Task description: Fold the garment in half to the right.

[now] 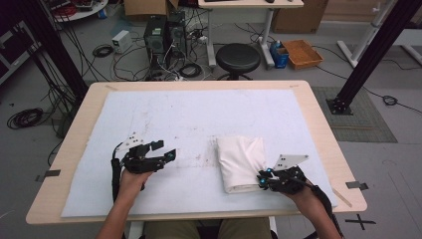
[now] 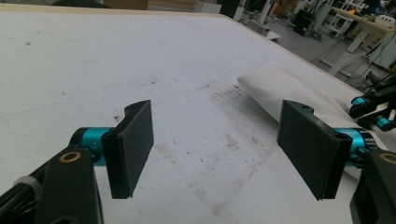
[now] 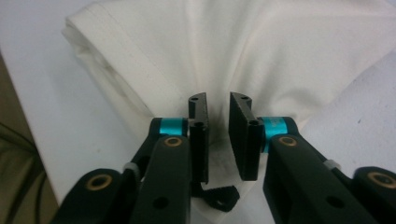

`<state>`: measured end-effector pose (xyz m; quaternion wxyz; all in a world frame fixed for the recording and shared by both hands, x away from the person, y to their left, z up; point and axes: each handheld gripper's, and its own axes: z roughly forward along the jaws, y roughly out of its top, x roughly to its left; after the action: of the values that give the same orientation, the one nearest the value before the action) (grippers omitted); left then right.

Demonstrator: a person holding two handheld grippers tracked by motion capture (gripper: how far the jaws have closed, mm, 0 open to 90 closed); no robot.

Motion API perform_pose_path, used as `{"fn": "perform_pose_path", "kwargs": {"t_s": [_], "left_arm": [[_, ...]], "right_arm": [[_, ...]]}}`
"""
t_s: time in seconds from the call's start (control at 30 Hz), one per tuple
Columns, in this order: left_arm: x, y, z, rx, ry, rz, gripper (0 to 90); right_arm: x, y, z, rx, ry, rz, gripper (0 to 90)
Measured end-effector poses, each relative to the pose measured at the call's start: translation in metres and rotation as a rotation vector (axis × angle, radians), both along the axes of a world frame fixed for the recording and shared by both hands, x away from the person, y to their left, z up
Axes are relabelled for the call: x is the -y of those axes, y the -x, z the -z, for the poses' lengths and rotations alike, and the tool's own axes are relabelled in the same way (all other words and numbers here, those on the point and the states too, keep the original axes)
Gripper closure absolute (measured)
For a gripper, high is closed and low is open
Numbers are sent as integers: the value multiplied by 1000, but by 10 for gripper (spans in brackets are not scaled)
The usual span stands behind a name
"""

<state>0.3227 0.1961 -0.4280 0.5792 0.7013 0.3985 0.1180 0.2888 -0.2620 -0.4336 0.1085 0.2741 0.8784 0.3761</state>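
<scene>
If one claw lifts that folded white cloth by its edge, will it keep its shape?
Probably not: the cloth shows soft folds and creases, so it would likely droop and unfold. It looks thin and light. Pushed, it may bunch up rather than slide.

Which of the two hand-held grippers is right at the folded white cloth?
The right hand-held gripper: its narrowly parted jaws sit at the near right corner of the folded white cloth. The left hand-held gripper stands apart over bare mat, jaws wide.
</scene>
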Motion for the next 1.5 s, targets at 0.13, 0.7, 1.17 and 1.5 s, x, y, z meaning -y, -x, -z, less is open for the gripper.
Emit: {"fn": "perform_pose_path", "kwargs": {"t_s": [0.13, 0.7, 1.17, 1.5], "left_arm": [[0, 0, 0, -3, 0, 2, 272], [-2, -1, 0, 0, 1, 2, 272], [-2, 0, 1, 0, 4, 11, 272], [-5, -2, 0, 23, 16, 6, 272]], "right_arm": [[14, 0, -6, 6, -148, 40, 586], [28, 1, -11, -105, 96, 108, 725], [5, -7, -4, -97, 7, -15, 704], [-13, -81, -8, 36, -143, 241, 579]]}}
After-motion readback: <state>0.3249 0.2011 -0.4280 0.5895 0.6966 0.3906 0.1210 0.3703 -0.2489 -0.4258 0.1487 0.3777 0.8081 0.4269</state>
